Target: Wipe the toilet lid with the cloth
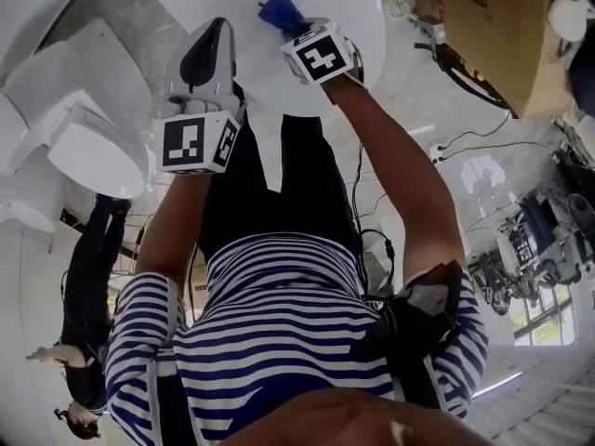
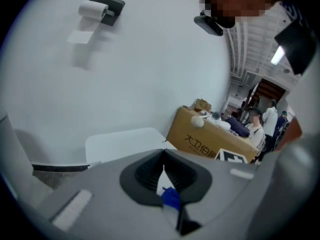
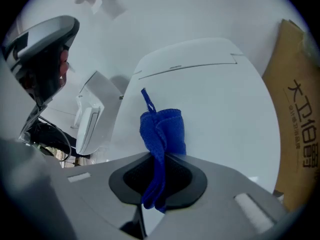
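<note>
Cloth (image 3: 162,129) in the right claw (image 3: 161,159), over the toilet lid (image 3: 215,99), left claw (image 1: 219,26) just left of it, box (image 3: 295,114) right of the lid, paper roll (image 2: 93,9) on the wall (image 2: 150,59) behind

cardboard box (image 3: 295,119) (printed side showing) | paper-roll holder (image 2: 102,6) on white wall (image 2: 150,59) | cables (image 1: 476,137) on floor (image 1: 409,91)

**Light and picture quality: bright, diffuse, fisheye**

Even, bright indoor light in all views; shadows faint and soft.
Head view: windows (image 1: 539,316) at 4 o'clock burn white.
Left gripper view: ceiling strip light (image 2: 276,55) glares at 2 o'clock.
Right gripper view: toilet lid (image 3: 210,99) near overexposed; cloth (image 3: 162,129) sharp.
Both gripper views: black vignetted corners, strong curvature at edges, blurred foreground at 6 o'clock.
</note>
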Motion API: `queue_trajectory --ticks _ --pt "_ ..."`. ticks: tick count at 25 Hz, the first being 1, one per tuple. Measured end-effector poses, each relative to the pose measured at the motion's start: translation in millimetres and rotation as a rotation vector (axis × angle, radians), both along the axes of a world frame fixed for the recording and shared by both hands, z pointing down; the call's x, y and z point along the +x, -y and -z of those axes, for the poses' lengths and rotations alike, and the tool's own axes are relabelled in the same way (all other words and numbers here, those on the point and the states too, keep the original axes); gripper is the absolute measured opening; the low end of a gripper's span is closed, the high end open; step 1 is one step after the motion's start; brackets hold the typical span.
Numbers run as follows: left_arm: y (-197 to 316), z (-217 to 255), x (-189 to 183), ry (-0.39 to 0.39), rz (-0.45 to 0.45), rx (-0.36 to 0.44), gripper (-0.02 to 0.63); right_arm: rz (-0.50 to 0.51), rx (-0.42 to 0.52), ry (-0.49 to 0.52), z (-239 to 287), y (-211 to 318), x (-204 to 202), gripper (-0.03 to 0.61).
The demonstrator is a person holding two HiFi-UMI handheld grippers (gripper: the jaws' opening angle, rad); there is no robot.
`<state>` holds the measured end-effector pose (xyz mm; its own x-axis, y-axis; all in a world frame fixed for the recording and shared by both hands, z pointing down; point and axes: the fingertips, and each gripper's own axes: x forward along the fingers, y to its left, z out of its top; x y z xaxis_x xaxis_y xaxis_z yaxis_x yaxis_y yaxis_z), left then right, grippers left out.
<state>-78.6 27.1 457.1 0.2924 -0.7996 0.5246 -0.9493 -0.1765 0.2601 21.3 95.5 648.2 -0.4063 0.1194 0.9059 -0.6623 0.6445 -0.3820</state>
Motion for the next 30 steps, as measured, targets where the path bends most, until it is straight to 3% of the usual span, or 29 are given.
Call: queue_trajectory --ticks 20,30 --pt "-27.5 0.6 -83.9 0.021 0.029 -0.013 0.003 0.095 -0.094 0.11 -1.7 -102.8 -142.9 0.049" --pt "-25.6 -1.5 -93.5 0.02 -0.013 -0.021 0.003 0.086 -0.098 0.121 -4.2 -106.6 -160.8 0.049"
